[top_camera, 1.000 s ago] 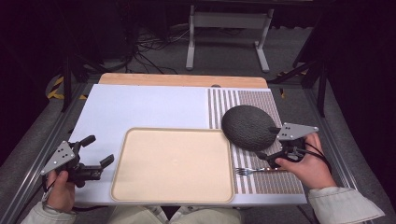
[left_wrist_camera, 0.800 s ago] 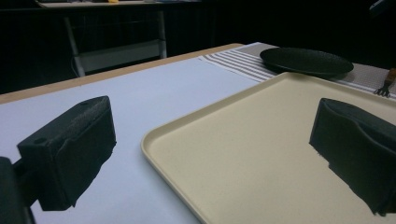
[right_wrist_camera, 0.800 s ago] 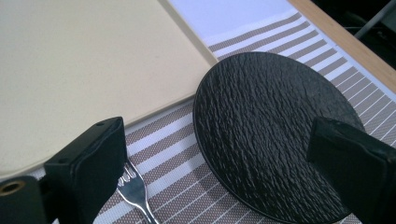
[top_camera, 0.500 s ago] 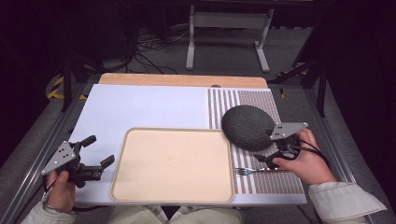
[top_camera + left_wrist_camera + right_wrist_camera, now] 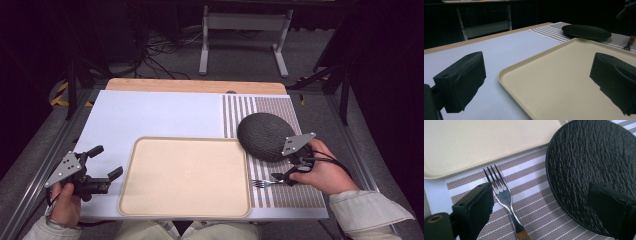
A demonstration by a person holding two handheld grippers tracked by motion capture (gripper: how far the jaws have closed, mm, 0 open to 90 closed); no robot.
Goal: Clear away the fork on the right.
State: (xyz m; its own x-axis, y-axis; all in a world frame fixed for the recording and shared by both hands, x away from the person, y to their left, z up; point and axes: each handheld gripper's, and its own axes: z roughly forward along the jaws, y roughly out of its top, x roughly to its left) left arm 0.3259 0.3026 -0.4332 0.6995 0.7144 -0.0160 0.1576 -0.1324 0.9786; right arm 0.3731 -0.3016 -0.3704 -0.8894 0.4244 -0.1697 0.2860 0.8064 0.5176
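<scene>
A silver metal fork with a wooden handle [image 5: 505,200] lies on the brown-and-white striped placemat [image 5: 534,195], tines toward the beige rectangular plastic tray [image 5: 474,142], just beside the round black textured plate [image 5: 594,165]. The right tool [image 5: 544,210] hovers low over it with jaws spread wide, one jaw close beside the fork's neck, the other over the plate's edge; the fork lies between them, not pinched. In the high view the left tool [image 5: 107,167] sits well apart at the tray's left edge, jaws also spread and holding nothing, above the white bench [image 5: 150,115].
</scene>
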